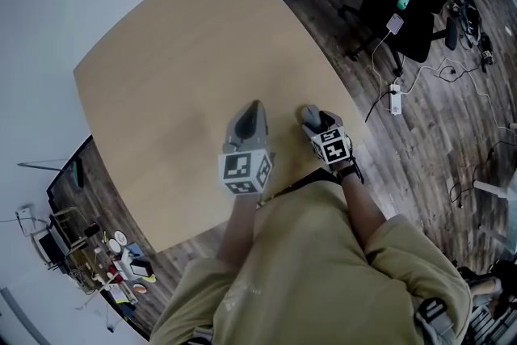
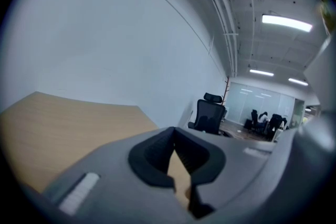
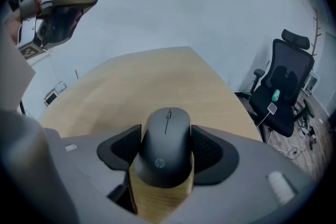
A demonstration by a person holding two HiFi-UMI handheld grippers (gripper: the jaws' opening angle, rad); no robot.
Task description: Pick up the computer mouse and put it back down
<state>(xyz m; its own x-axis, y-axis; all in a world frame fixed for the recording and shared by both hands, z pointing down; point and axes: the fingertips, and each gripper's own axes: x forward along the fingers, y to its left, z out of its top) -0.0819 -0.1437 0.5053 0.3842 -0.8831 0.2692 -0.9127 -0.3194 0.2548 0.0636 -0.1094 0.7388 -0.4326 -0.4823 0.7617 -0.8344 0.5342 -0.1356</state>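
On dark plank flooring [image 1: 408,174], tan table [image 1: 161,69], black chair [image 1: 412,12].

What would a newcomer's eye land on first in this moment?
The black HP computer mouse stands out first, clamped between the pads of the right gripper over the near part of the bare light wooden table. Beside it is the left gripper, jaws together with nothing between them. A black office chair stands on the dark floor off the table's right side.
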